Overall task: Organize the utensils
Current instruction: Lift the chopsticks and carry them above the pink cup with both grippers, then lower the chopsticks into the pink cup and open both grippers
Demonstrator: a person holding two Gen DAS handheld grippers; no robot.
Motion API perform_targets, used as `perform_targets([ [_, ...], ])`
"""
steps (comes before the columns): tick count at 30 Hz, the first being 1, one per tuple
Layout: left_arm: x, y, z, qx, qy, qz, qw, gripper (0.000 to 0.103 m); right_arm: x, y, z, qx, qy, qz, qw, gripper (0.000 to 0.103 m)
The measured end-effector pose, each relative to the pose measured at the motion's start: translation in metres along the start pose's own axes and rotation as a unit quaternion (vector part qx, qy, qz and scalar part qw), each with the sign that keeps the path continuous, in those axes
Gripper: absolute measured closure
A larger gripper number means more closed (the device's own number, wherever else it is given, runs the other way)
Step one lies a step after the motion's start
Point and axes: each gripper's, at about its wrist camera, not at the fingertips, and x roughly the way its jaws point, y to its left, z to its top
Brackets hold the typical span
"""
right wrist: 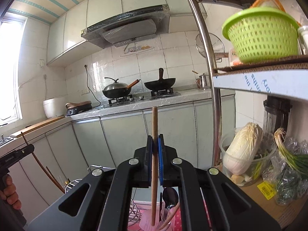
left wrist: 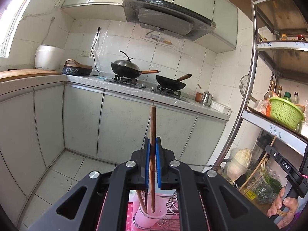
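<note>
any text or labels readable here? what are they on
"DAS": on the right gripper body, seen from the left wrist.
"the", "nths", "ory": cut-off words, turned sideways, on the shelf edge.
Yellow barcode label on the cardboard box: too small to read.
Small print on the left gripper body: blurred.
Cooker panel: unreadable.

Both grippers are black with blue pads [left wrist: 158,165], and each clamps a brown wooden chopstick [left wrist: 152,154]. Below them stands a translucent pink cup [left wrist: 148,214] on a pink dotted cloth [left wrist: 130,214]. The basket [right wrist: 261,36] on the shelf is lime green with a slotted pattern. The woks [left wrist: 127,69] are black, their handles brown. The cabinets [left wrist: 119,123] are pale grey-green, the wall tiles [left wrist: 194,44] white, the ceiling [right wrist: 48,0] cream with teal stripes.
</note>
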Motion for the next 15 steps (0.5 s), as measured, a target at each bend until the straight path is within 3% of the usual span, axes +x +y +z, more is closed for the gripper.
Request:
perform_targets([
  [15, 0.020, 0.012, -0.060, -0.025, 0.075, -0.001, 0.9969, 0.098, -0.021, -0.005, -0.064, 0.036, 0.057, -0.002, 0.998, 0.097],
])
